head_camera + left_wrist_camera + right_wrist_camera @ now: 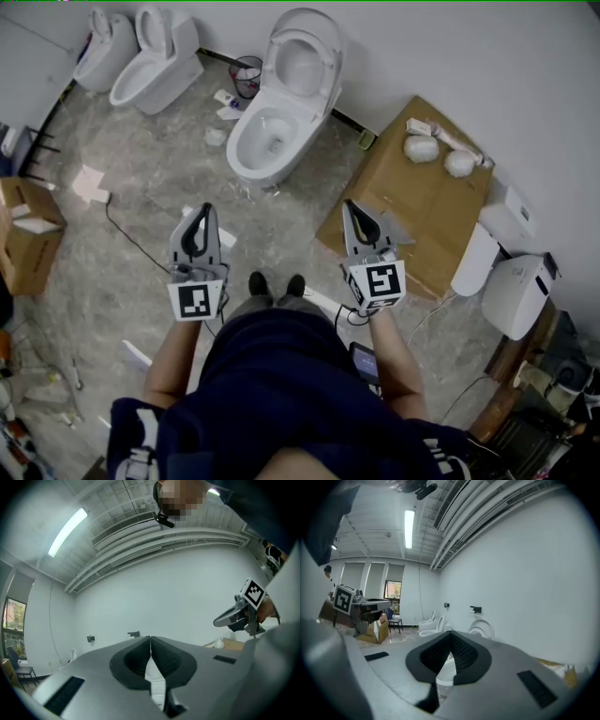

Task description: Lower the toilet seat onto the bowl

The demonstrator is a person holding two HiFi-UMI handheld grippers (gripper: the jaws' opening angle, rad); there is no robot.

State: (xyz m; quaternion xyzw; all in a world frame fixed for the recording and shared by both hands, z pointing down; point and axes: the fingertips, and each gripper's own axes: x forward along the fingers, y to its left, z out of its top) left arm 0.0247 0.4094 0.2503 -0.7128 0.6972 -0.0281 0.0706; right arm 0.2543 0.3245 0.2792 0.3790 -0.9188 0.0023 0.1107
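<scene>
A white toilet stands by the far wall in the head view, its seat point(302, 58) and lid raised upright above the open bowl point(262, 141). My left gripper point(199, 217) and right gripper point(361, 217) hover side by side over the floor, well short of the bowl. Both are shut with nothing between the jaws. In the left gripper view the tips point(150, 639) meet and the right gripper point(240, 613) shows at the right. In the right gripper view the tips point(451, 634) meet, with the raised seat point(482, 629) just beyond them.
Two more toilets point(155, 61) stand at the far left wall. A small waste bin point(247, 75) sits left of the toilet. Flat cardboard point(412, 197) lies at its right, white appliances point(516, 291) beyond it. An open box point(28, 234) and a cable point(131, 239) are at the left.
</scene>
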